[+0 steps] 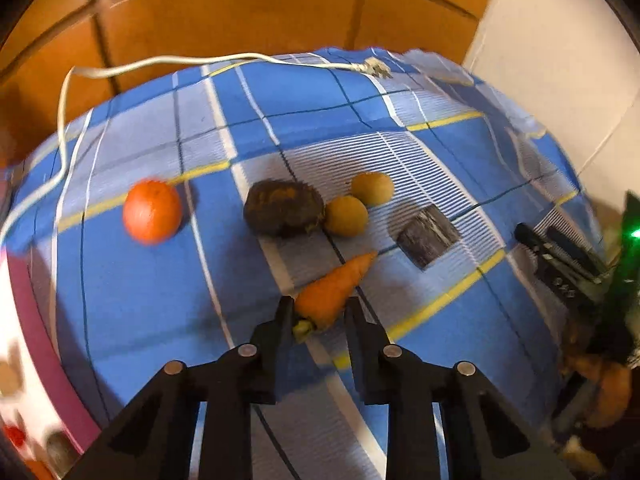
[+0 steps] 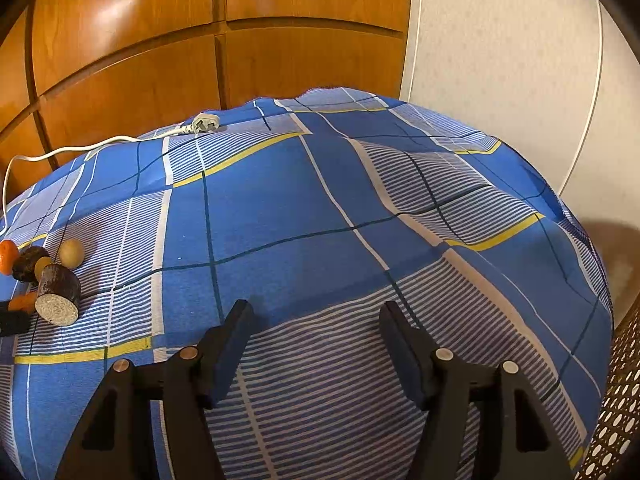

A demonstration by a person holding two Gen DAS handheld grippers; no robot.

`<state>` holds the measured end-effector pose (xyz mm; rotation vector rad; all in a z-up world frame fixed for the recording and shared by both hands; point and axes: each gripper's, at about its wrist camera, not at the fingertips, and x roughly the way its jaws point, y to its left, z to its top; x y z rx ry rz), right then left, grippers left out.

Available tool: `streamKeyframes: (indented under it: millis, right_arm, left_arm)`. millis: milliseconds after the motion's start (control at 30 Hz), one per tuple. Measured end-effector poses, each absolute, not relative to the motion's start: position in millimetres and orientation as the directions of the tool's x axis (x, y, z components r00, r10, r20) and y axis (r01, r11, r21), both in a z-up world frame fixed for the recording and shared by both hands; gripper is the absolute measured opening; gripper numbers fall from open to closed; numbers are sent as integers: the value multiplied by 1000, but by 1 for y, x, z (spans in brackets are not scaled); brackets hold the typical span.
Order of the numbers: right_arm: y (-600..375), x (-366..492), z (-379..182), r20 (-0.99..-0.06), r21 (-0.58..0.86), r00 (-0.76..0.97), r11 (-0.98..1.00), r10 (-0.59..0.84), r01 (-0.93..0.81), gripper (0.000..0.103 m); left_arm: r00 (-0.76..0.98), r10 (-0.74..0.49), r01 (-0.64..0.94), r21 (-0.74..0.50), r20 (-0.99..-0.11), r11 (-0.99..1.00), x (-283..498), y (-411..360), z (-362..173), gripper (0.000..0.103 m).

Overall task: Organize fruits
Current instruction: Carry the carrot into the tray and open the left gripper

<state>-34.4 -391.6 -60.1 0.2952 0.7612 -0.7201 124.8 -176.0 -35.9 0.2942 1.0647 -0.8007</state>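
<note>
On the blue checked cloth (image 1: 140,300) lies a carrot (image 1: 332,294), tip pointing away to the right. My left gripper (image 1: 320,302) is shut on its thick leafy end. Beyond it sit an orange (image 1: 152,211), a dark lumpy root (image 1: 284,208), two small yellow-brown round fruits (image 1: 346,216) (image 1: 373,188) and a dark cut cylinder (image 1: 427,238). My right gripper (image 2: 316,312) hovers open over bare cloth, nothing between its fingers. The same cluster shows at the far left of the right wrist view, with the cylinder (image 2: 58,292) nearest.
A white cable with a plug (image 2: 204,124) lies along the cloth's far edge. Wooden cupboard doors (image 2: 160,60) stand behind, a white wall (image 2: 500,60) to the right. A woven cane surface (image 2: 624,400) borders the right edge. A patterned white and pink fabric (image 1: 24,360) lies at the left.
</note>
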Motion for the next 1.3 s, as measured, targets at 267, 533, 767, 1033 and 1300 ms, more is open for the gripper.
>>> streamKeyframes:
  millis: [267, 533, 767, 1033, 1300]
  right_arm:
    - [-392, -35, -60, -716, -10, 501, 725, -486, 689, 68]
    - [-392, -35, -60, -716, -10, 501, 725, -487, 689, 68]
    - [-392, -35, -61, -715, -12, 500, 724, -488, 690, 68]
    - [-392, -35, -61, -715, -16, 499, 725, -490, 689, 68]
    - [-393, -37, -61, -715, -18, 498, 725, -491, 689, 68]
  left_arm:
    - [281, -512, 597, -270, -812, 755, 85, -123, -22, 26]
    - [380, -544, 458, -359, -748, 813, 68, -55, 0, 26]
    - [512, -471, 255, -397, -718, 882, 89, 21, 13, 26]
    - [562, -325, 75, -344, -761, 936, 126, 63, -3, 28]
    - [624, -218, 51, -240, -751, 970, 99, 71, 1, 34]
